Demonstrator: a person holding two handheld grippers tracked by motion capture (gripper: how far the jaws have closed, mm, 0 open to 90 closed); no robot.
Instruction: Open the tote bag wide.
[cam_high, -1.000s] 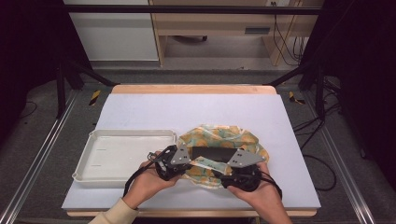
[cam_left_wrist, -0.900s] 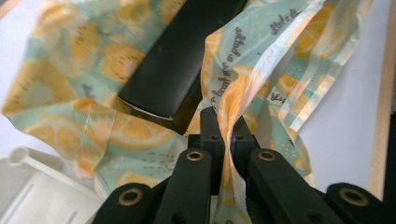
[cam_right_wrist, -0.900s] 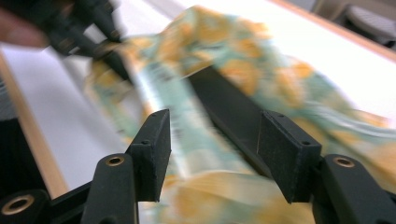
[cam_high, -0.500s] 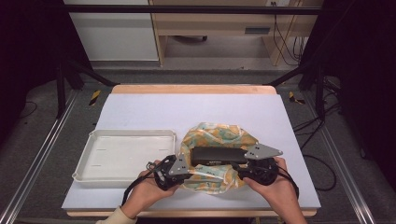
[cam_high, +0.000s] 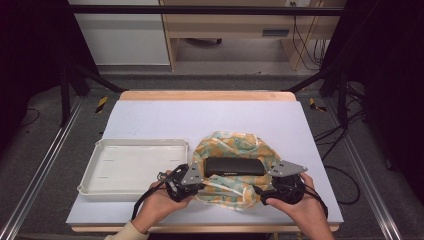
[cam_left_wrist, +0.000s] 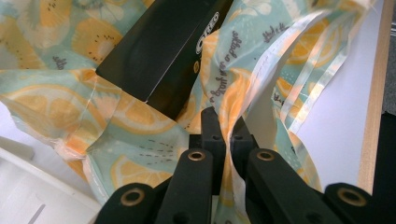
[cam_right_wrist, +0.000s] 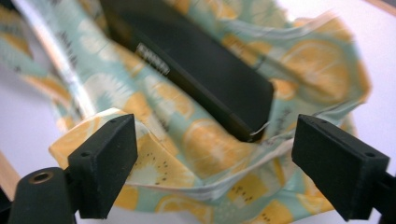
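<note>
Near the front edge of the surface (cam_high: 150, 117), the left gripper (cam_high: 200, 184) has its jaws pinched tight on a fold of the lemon-print bag (cam_high: 227, 192). The left gripper view shows this best: the left gripper (cam_left_wrist: 223, 128) has a strip of the bag (cam_left_wrist: 140, 140) squeezed between its two pads, with the film bunched up around them so that the tips themselves are half buried. From the high view the jaws are hard to make out under the grey plate and the hand.

The right gripper (cam_high: 260, 192) sits at the bag's right front side, and its jaws have just been opening. In the right gripper view the right gripper (cam_right_wrist: 215, 163) stands wide, its two pads well apart with the bag's rim (cam_right_wrist: 187, 186) lying between them and neither pad pressing on it. That picture is soft and blurred, so the print on the film is unreadable there.

Just beyond both grippers, the black box (cam_high: 234, 166) lies flat on the bag, towards the front right part of the surface. The high view shows its full length; the left gripper view cuts the box (cam_left_wrist: 163, 51) off at the top but lets white lettering be seen along its side, while in the right gripper view the box (cam_right_wrist: 196, 65) runs out of frame at the upper left.

To the left, by the front left corner, a white tray (cam_high: 87, 177) stands beside the bag; a sliver of the tray (cam_left_wrist: 28, 191) shows in the left gripper view's lower left corner.
</note>
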